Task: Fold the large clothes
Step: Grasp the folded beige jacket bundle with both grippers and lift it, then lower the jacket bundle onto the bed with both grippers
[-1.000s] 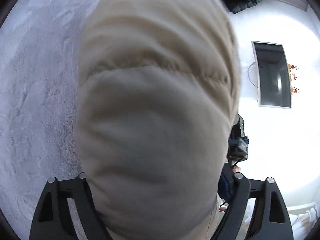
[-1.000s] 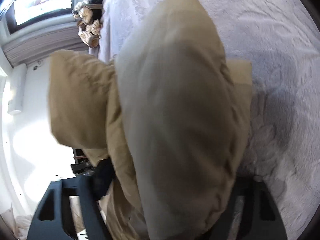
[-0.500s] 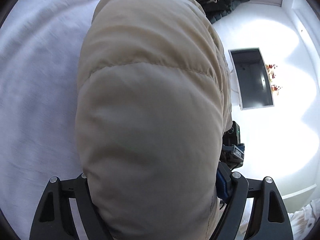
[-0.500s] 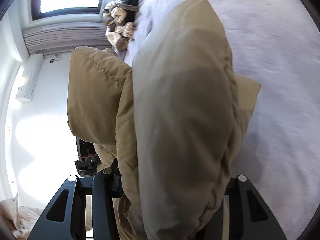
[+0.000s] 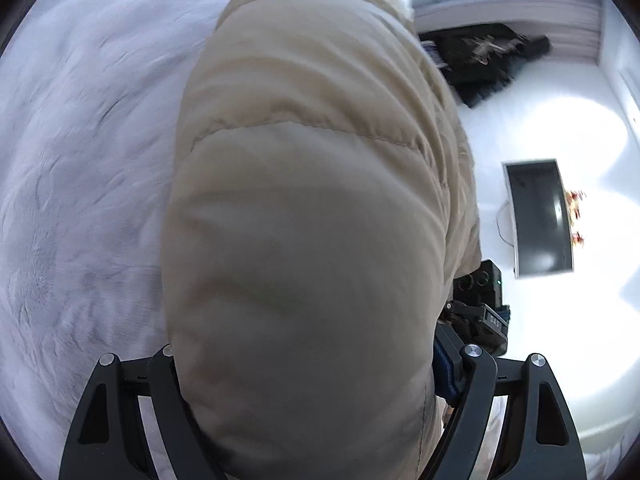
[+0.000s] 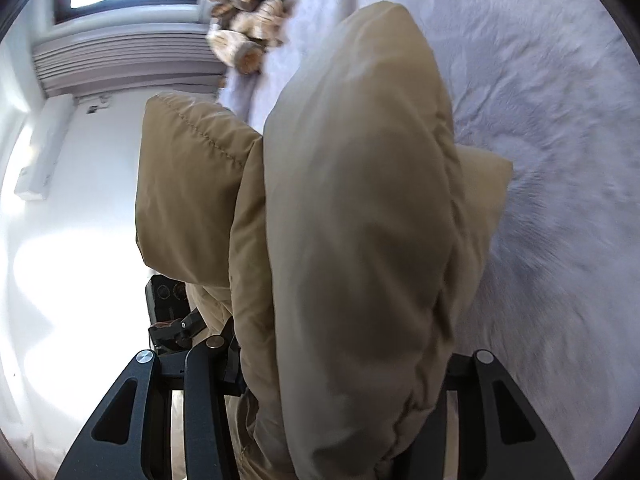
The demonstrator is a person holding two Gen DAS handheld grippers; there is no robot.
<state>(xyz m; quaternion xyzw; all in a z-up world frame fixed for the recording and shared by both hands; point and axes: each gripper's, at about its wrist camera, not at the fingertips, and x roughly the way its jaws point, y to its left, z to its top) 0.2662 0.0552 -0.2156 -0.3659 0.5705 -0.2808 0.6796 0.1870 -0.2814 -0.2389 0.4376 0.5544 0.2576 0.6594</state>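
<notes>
You've got both claws clamped on the puffy beige jacket (image 5: 304, 240): left gripper (image 5: 316, 412), right gripper (image 6: 340, 420), bulk lifted clear above the bed (image 6: 560, 80) for folding.

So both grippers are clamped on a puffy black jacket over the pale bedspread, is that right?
Not quite: the jacket is beige, not black. Both wrist views show its tan quilted fabric bulging between the fingers of the left gripper and the right gripper, over the pale bedspread. The only black garment lies apart by the far wall, in the left wrist view.
</notes>
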